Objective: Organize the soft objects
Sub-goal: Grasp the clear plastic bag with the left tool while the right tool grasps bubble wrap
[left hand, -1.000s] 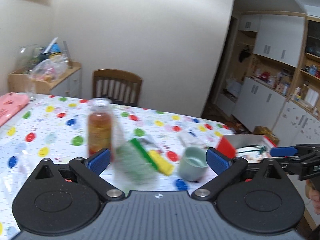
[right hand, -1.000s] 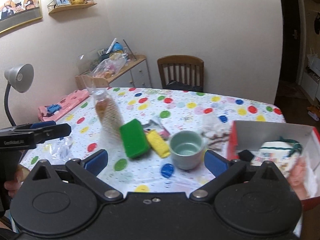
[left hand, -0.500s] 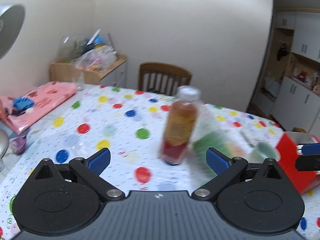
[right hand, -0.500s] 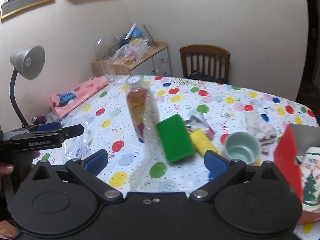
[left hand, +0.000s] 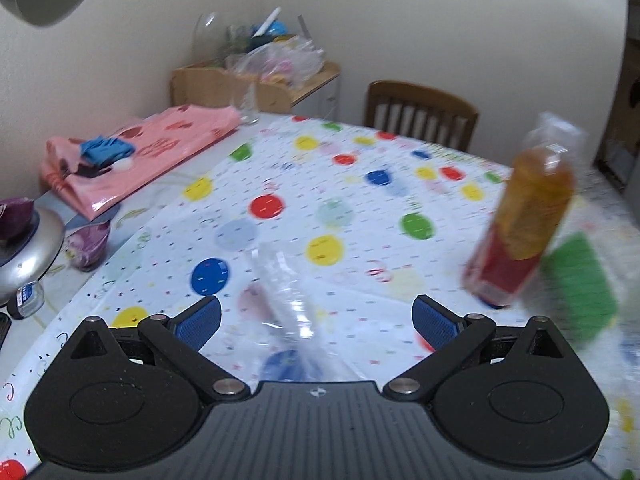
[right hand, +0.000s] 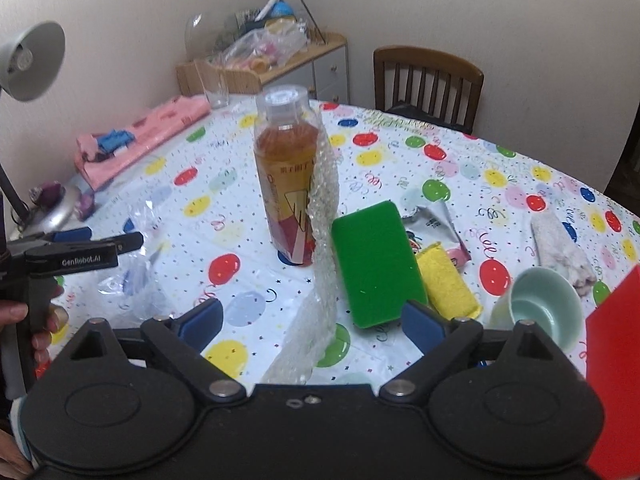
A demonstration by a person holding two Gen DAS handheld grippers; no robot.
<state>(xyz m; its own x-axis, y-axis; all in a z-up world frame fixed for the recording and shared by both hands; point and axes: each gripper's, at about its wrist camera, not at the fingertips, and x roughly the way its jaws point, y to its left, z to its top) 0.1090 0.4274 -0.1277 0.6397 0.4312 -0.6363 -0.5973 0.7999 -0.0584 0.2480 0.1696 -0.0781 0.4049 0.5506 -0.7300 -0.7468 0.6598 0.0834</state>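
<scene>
Left claw [left hand: 316,320], fingers spread and holding nothing, hovers over a clear plastic bag [left hand: 288,292] on the dotted table [left hand: 280,168], apparently lined up to take it. Right claw [right hand: 312,322], also spread and empty, hangs above a strip of bubble wrap [right hand: 324,240] that leans on the bottle [right hand: 290,172]. Just right of the strip lie a green sponge [right hand: 376,264] and a yellow one [right hand: 446,280], touching; a cup [right hand: 540,308] and towel [right hand: 560,248] sit beyond, near a red box [right hand: 616,360], the likely destination.

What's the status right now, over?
Both hand-held grippers open, empty: left, right. Clear plastic bag ahead of left. Bubble wrap leans on bottle.
</scene>
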